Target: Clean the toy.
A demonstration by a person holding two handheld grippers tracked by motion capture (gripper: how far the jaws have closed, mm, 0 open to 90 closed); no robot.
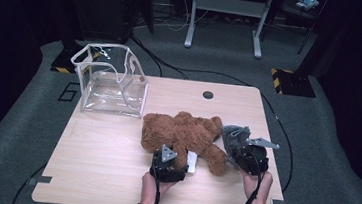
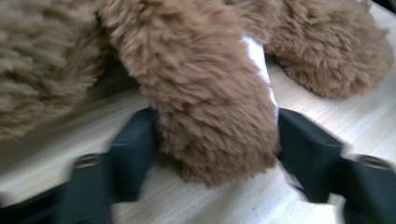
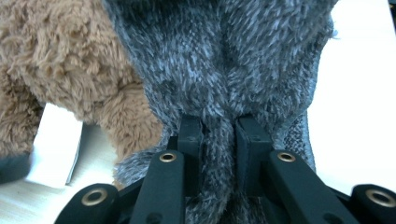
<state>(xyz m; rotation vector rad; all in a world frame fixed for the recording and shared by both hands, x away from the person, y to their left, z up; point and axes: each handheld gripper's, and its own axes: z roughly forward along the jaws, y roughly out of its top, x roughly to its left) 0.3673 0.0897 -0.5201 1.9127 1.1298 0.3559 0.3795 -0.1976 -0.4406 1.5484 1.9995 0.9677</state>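
- Lying at the centre of the high view, slightly right of middle, the brown teddy bear (image 1: 183, 135) sprawls on the wooden bench (image 1: 97, 164).
- The left claw (image 1: 168, 167) sits at the lower centre of that view; in the left gripper view its jaws stand apart on either side of one furry brown limb (image 2: 210, 116), right at the fur, though I cannot tell whether they press it.
- A white tag (image 2: 259, 60) peeks out beside that limb, upper right of centre in the left gripper view.
- The right claw (image 1: 250, 156) is clamped on the grey plush toy (image 3: 224, 70), a fold of grey fur pinched between its jaws.
- The grey toy touches the bear's right side, at centre right.
- A clear plastic bag (image 1: 110, 80) stands open at the upper left of the bench, well apart from both toys.
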